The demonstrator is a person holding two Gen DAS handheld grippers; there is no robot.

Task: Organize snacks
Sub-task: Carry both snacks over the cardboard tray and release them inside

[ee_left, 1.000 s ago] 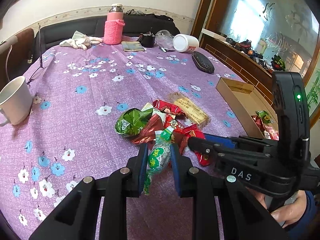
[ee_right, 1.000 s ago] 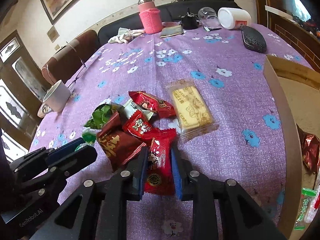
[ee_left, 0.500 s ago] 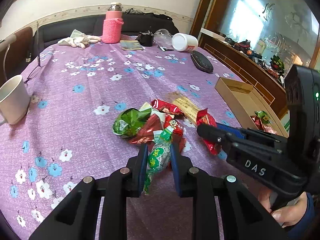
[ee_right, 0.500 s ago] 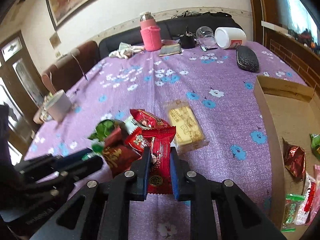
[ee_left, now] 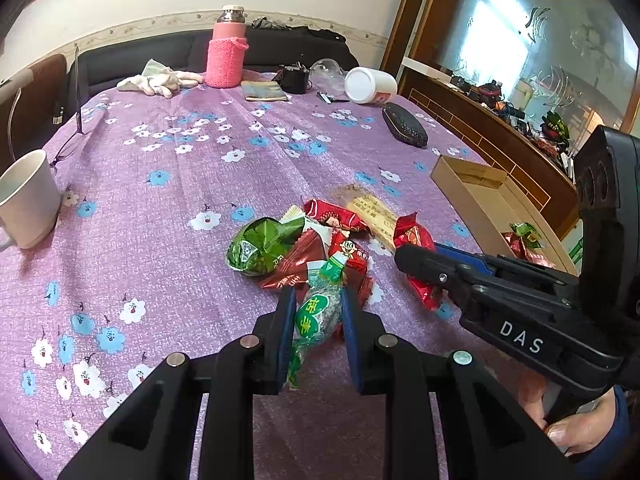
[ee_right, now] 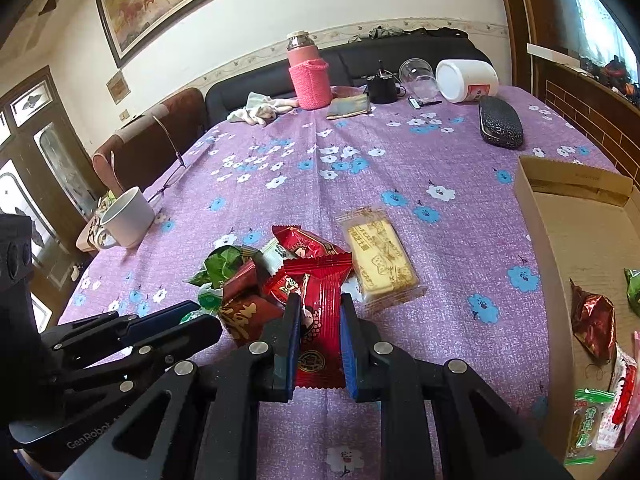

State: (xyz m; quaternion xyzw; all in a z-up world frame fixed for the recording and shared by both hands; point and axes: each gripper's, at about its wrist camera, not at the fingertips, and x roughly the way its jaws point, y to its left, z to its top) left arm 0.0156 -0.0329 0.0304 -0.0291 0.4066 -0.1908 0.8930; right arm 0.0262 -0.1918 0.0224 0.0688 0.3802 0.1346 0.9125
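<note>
We pinch a green snack packet in our left hand-held gripper and a red snack packet in our right hand-held gripper, above the snack pile on the purple tabletop, near a cardboard box.

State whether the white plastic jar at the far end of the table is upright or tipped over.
Tipped over. The white jar lies on its side on the purple tablecloth, its round end facing the camera.
</note>
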